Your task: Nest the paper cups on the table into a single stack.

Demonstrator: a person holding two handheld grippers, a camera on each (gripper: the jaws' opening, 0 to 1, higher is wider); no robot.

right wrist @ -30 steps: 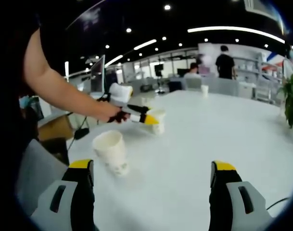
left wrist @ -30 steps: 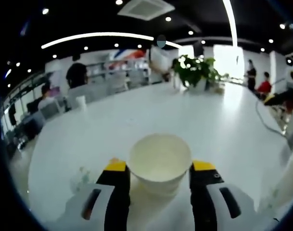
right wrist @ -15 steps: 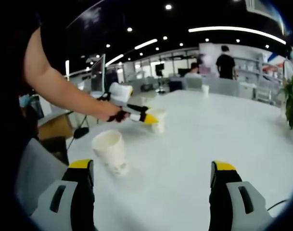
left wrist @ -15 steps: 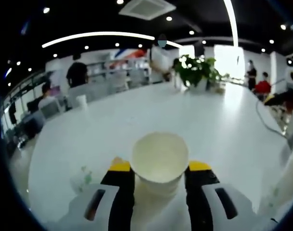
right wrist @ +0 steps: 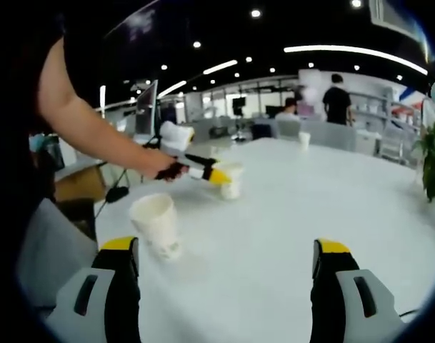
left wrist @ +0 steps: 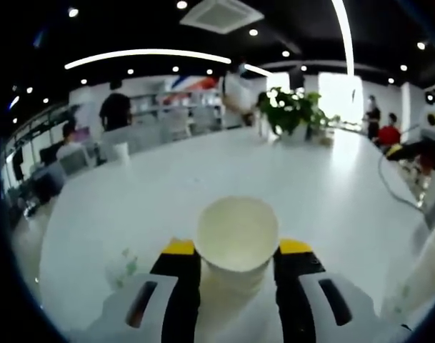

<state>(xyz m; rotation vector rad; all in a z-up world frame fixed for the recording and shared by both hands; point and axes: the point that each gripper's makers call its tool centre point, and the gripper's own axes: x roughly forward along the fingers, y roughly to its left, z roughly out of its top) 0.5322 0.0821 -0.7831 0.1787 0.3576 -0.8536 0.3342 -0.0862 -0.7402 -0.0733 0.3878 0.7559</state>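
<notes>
A white paper cup (left wrist: 236,239) stands upright between the jaws of my left gripper (left wrist: 236,250), which is shut on its sides. In the right gripper view that same left gripper (right wrist: 216,176) reaches in from the left, held by a person's arm (right wrist: 88,132), with the cup (right wrist: 231,183) at its yellow tips. A second paper cup (right wrist: 156,225) with a green print stands nearer, just left of my right gripper (right wrist: 226,250), which is open with nothing between its jaws. This second cup (left wrist: 426,275) shows at the right edge of the left gripper view.
The white table (left wrist: 203,179) stretches far ahead. A small cup (left wrist: 121,151) stands at its far side, also seen as a small cup (right wrist: 303,140). A potted plant (left wrist: 288,111) and a cable (left wrist: 396,182) lie far right. A pale green-printed thing (left wrist: 119,266) lies beside my left jaw.
The left jaws have drawn in onto the cup's sides. The right gripper stays open, and its view has shifted slightly.
</notes>
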